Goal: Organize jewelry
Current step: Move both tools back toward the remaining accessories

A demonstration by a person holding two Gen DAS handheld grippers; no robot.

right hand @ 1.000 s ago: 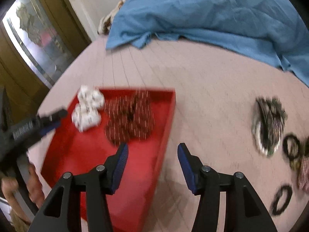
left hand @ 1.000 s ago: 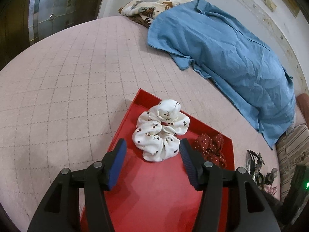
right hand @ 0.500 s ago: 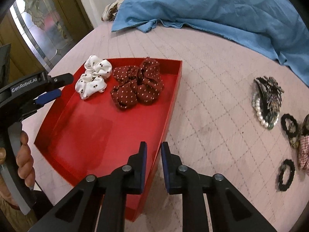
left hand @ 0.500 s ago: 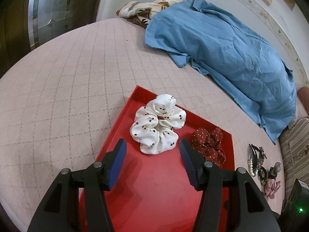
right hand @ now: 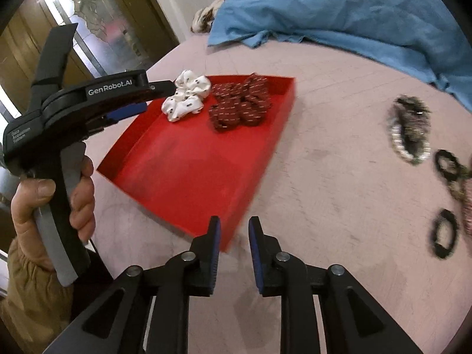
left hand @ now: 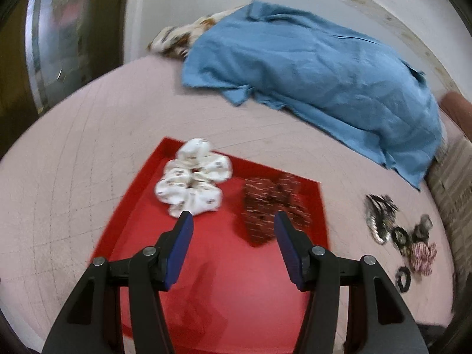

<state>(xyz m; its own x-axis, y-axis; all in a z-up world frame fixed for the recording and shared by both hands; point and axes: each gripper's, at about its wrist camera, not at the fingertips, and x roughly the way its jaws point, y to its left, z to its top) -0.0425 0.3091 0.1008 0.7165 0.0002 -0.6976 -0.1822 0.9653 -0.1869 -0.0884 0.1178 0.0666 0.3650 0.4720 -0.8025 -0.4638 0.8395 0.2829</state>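
Observation:
A red tray [left hand: 224, 280] [right hand: 188, 177] lies on the pink quilted bed. In it sit a white dotted scrunchie [left hand: 193, 181] [right hand: 187, 98] and a dark red dotted scrunchie [left hand: 271, 206] [right hand: 240, 103]. My left gripper [left hand: 233, 221] is open and empty above the tray, just short of both scrunchies. My right gripper [right hand: 234, 227] is partly open and empty at the tray's near right corner. To the right on the bed lie a pearl hair clip [left hand: 379, 214] [right hand: 408, 129], black hair ties [right hand: 444, 237] and a checked scrunchie [left hand: 421, 256].
A blue shirt [left hand: 318, 73] [right hand: 354, 8] is spread across the far side of the bed, with patterned cloth [left hand: 177, 37] behind it. A glass door [right hand: 97, 20] stands at the left. A hand holds the left gripper's handle [right hand: 62, 206].
My left gripper has swung right, now over both scrunchies, still open. My right gripper, nearly shut half a second ago, has opened a little and shifted right off the tray's edge.

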